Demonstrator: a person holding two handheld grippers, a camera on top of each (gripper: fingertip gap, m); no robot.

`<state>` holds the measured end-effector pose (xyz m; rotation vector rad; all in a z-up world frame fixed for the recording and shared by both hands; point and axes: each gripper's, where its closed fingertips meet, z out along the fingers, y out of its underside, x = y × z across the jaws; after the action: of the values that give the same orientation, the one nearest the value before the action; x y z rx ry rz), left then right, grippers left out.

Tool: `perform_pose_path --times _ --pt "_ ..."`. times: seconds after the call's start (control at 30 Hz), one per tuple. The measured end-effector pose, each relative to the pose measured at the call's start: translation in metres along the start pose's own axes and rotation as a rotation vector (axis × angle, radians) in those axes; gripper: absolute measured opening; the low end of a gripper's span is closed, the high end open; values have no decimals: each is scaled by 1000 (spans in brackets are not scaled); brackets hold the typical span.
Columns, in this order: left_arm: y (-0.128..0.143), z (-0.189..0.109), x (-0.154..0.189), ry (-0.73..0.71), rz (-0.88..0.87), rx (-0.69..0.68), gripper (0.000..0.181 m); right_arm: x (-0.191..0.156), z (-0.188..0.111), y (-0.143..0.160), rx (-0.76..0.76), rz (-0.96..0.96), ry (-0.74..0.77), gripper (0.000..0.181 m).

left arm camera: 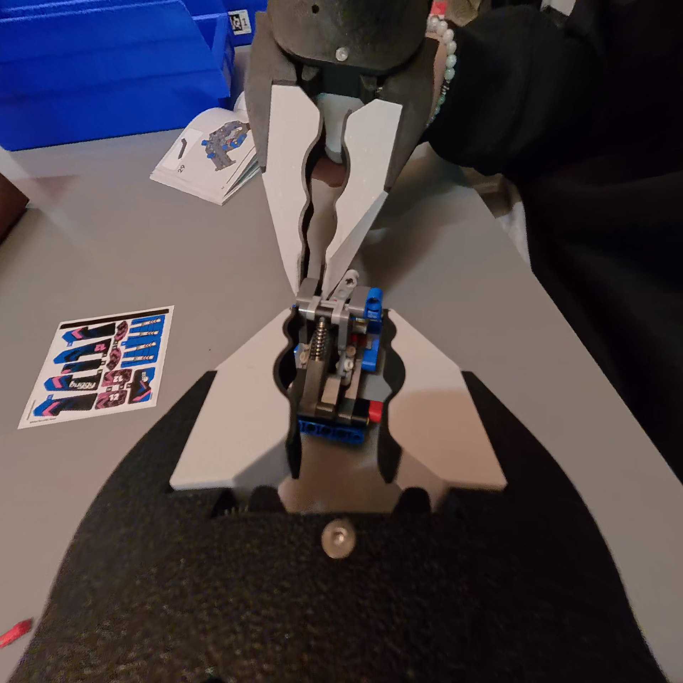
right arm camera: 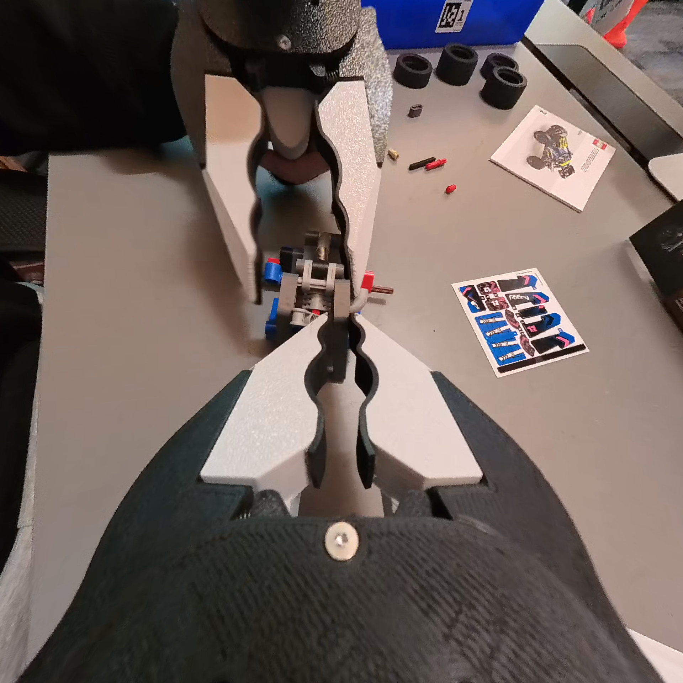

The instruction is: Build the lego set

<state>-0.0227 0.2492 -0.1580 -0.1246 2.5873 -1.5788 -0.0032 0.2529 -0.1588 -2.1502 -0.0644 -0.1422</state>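
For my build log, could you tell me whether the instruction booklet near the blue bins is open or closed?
Open: the instruction booklet lies on the grey table with an inside page showing a build-step diagram facing up.

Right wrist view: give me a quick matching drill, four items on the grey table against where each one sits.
Things:
1. four black rubber tyres
2. printed sticker sheet
3. closed white instruction booklet
4. blue and grey lego chassis

Places:
A. between the two grippers
B. far end, beside the blue plastic bin
C. right of the right gripper's jaws
D. right side, past the loose red pin

Pairs: 1-B, 2-C, 3-D, 4-A
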Motion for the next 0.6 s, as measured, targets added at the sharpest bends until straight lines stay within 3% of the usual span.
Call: perform_pose_path --times 0.23,0.37,0.47,0.6 --pt "1 1 -2 -27 42 -6 41 1 -1 -1 3 -26 23 6" --pt "1 1 -1 -11 25 12 41 6 -15 0 -23 4 94 29" --pt "1 1 -1 -13 33 7 40 -7 -24 -15 65 52 62 34" --pt "0 3 -2 -18 32 15 40 -9 -9 -2 30 94 40 60"
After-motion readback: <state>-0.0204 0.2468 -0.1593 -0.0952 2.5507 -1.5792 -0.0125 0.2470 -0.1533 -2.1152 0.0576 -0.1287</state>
